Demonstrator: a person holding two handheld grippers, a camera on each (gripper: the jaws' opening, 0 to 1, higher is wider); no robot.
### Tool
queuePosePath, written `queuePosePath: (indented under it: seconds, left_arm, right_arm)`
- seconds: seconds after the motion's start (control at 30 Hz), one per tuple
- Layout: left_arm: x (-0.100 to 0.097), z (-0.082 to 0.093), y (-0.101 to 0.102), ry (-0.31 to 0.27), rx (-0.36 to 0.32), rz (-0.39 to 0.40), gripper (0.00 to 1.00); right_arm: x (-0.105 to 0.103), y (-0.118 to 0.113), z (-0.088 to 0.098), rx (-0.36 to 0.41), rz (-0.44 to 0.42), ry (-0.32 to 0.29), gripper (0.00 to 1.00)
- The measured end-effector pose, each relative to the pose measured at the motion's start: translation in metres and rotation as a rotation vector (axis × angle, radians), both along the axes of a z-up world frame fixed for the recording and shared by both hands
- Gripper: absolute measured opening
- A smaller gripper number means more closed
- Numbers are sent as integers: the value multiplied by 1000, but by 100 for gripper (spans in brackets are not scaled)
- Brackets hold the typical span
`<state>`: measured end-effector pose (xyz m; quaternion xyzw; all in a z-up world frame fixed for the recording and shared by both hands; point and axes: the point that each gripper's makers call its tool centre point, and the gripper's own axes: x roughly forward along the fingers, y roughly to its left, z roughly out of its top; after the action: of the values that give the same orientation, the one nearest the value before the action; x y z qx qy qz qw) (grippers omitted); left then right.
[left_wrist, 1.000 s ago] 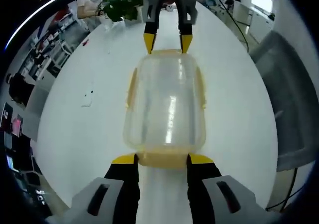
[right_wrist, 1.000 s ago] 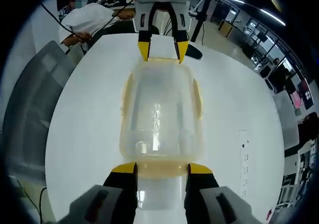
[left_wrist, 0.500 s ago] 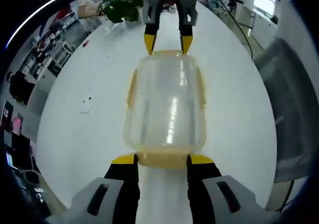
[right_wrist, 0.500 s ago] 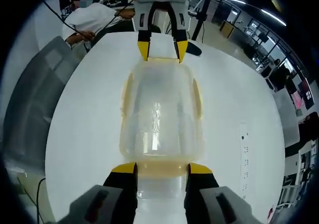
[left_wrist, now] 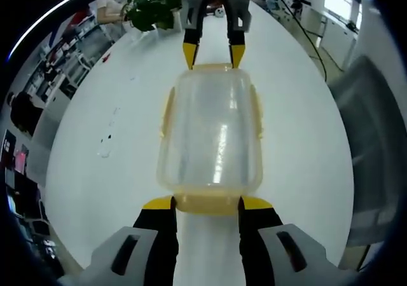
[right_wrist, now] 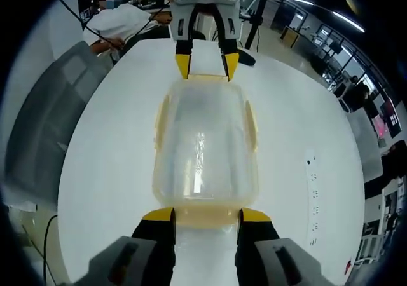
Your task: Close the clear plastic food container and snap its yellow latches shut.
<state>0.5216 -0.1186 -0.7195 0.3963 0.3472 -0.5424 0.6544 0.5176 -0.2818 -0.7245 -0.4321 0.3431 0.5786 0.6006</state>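
Observation:
A clear plastic food container (left_wrist: 211, 133) with its lid on lies lengthwise between my two grippers over the white table (left_wrist: 108, 76). Yellow latches run down its long sides (left_wrist: 167, 111). My left gripper (left_wrist: 206, 203) is shut on the near end latch (left_wrist: 191, 204), one jaw at either edge. From the far end my right gripper (left_wrist: 213, 60) grips the opposite latch. In the right gripper view the same container (right_wrist: 205, 143) reaches from the right gripper (right_wrist: 206, 215) up to the left gripper (right_wrist: 206, 68).
A potted plant (left_wrist: 149, 6) stands at the table's far edge. Grey chairs (left_wrist: 375, 140) (right_wrist: 44, 133) sit beside the table, and a person (right_wrist: 117, 22) sits behind it. A white power strip (right_wrist: 311, 197) lies on the table.
Both views have drifted a little over the table, while the container keeps its place between the jaws. Neither grip has changed.

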Motion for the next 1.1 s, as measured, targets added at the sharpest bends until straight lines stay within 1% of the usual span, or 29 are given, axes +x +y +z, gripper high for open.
queuePosePath:
  seconds: [0.23, 0.73, 1.1]
  left_arm:
    - [1, 0, -15, 0, 2, 5, 34]
    - [2, -3, -39, 3, 5, 15, 34]
    - [3, -8, -49, 8, 5, 25, 34]
  right_arm:
    - [3, -14, -2, -4, 5, 2, 34]
    - [5, -38, -4, -5, 16, 5, 34]
    - [8, -48, -8, -12, 21, 15, 34]
